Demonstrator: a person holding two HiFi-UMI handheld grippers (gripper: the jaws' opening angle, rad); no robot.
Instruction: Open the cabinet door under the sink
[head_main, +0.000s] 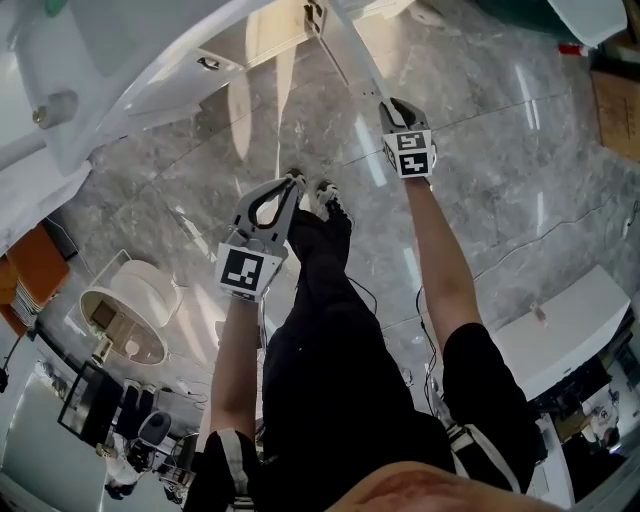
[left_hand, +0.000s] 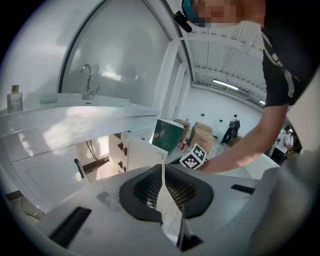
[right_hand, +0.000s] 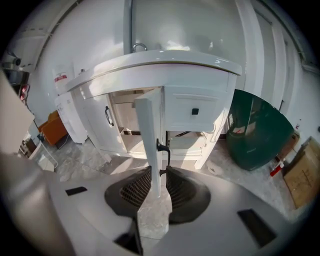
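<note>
Right gripper (right_hand: 159, 173) fingers seemingly clamp the open cabinet door (right_hand: 148, 131); left gripper (left_hand: 163, 169) fingers together.

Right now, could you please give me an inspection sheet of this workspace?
Surface: grey marble floor, glossy.
Job's things: cabinet door under the sink stands open, black handle on it.
Clutter: green tank and cardboard box right of the cabinet.
Grippers: right tongs shut on the cabinet door's edge; left tongs shut, empty.
Cables: thin dark cable on floor by the legs.
Surroundings: white round fixture at left; people far off.
</note>
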